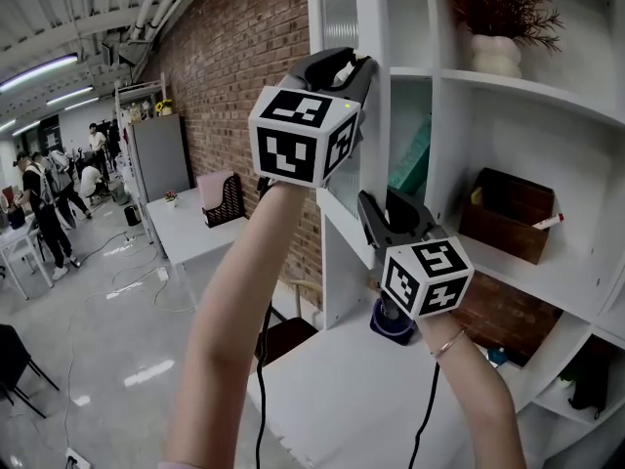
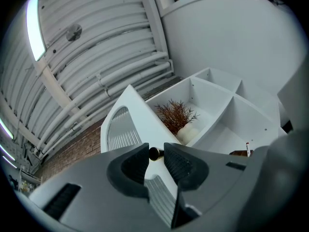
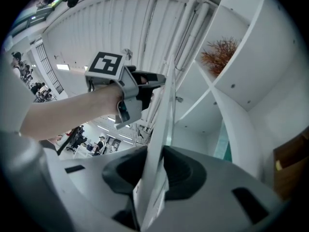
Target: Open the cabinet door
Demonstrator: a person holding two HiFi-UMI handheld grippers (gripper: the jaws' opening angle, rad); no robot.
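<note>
At the left edge of the white open shelving unit (image 1: 547, 96), the white-framed cabinet door with a ribbed glass panel (image 1: 339, 13) stands swung out from the shelves, nearly edge-on to the head view. The left gripper (image 1: 347, 66), grey-jawed with a black-and-white marker cube, is raised high against the door; its jaws are drawn in to a narrow gap and clasp the door's small dark round knob (image 2: 154, 153) between their tips. Lower down, the right gripper (image 1: 373, 208) takes the door's thin white edge between its jaws (the ribbed pads sit against both faces of the panel). Inside the shelves, a reddish-brown dried plant in a white pot (image 1: 496, 52) occupies the top compartment, and a brown wooden box (image 1: 508, 213) sits one shelf below. A red brick wall (image 1: 234, 76) runs behind the door.
</note>
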